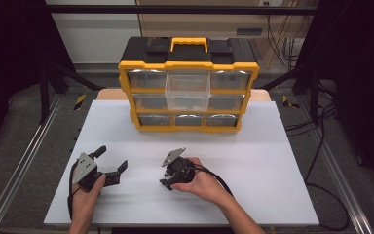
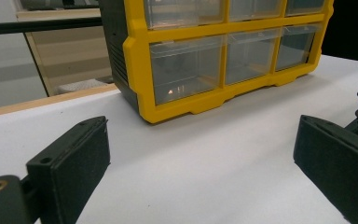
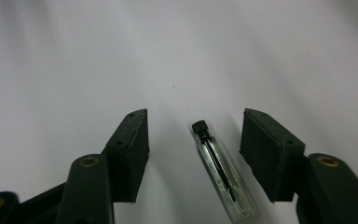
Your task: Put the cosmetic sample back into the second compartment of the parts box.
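Note:
A small clear glass vial [image 3: 218, 171] with a black cap lies flat on the white tabletop [image 3: 177, 56]. It sits between the jaws of my right gripper [image 3: 195, 117], nearer the right pad, and neither pad touches it. In the high view my right gripper [image 1: 165, 175] is low on the table at centre front, held in a hand and pointing left. My left gripper [image 1: 112, 158] rests at the front left, open wide with nothing in it. In its own view my left gripper [image 2: 201, 123] faces the organizer.
A yellow and black drawer organizer [image 1: 189, 83] with clear drawers stands at the back centre of the white table [image 1: 272, 161]. Its upper middle drawer [image 1: 187, 90] is pulled out. The organizer's lower corner [image 2: 142, 100] is close ahead of my left gripper. Cables run along the floor at the right.

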Available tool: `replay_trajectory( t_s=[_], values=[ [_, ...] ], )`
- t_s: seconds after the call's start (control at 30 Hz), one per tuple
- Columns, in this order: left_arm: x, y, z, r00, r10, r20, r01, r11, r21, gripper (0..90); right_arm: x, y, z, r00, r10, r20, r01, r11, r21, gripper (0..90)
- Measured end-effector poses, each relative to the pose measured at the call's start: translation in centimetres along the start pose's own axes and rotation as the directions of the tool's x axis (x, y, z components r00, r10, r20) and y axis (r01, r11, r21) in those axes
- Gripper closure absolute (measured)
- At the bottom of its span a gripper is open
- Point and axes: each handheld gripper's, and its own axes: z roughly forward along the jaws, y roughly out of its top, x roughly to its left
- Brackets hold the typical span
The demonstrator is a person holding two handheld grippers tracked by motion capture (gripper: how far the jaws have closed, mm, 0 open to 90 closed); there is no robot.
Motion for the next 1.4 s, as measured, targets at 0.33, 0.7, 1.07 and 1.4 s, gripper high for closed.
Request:
replay_trajectory(
  t_s=[0.33,0.7,1.07,1.4],
  values=[
    [0.2,0.0,-0.2,0.9999,-0.012,-0.002,0.012,0.9999,-0.009,3.4,-0.4,-0.1,-0.1,0.9999,0.009,-0.010,-0.009,1.000,-0.017,56.2],
    [0.1,0.0,-0.1,0.9999,-0.010,0.000,0.010,0.9999,-0.007,3.4,-1.1,-0.4,-0.7,1.0000,-0.002,0.002,0.002,1.000,-0.024,62.1],
    [0.0,0.0,-0.1,0.9999,-0.009,0.005,0.009,0.9999,-0.006,3.5,-1.6,-1.1,-1.1,0.9996,-0.028,-0.011,0.028,1.000,0.002,67.1],
    [0.0,0.0,0.0,0.9999,-0.010,0.006,0.010,0.9999,-0.003,3.4,-1.6,-1.2,-0.9,0.9986,-0.043,-0.032,0.043,0.999,0.004,78.5]
  ],
)
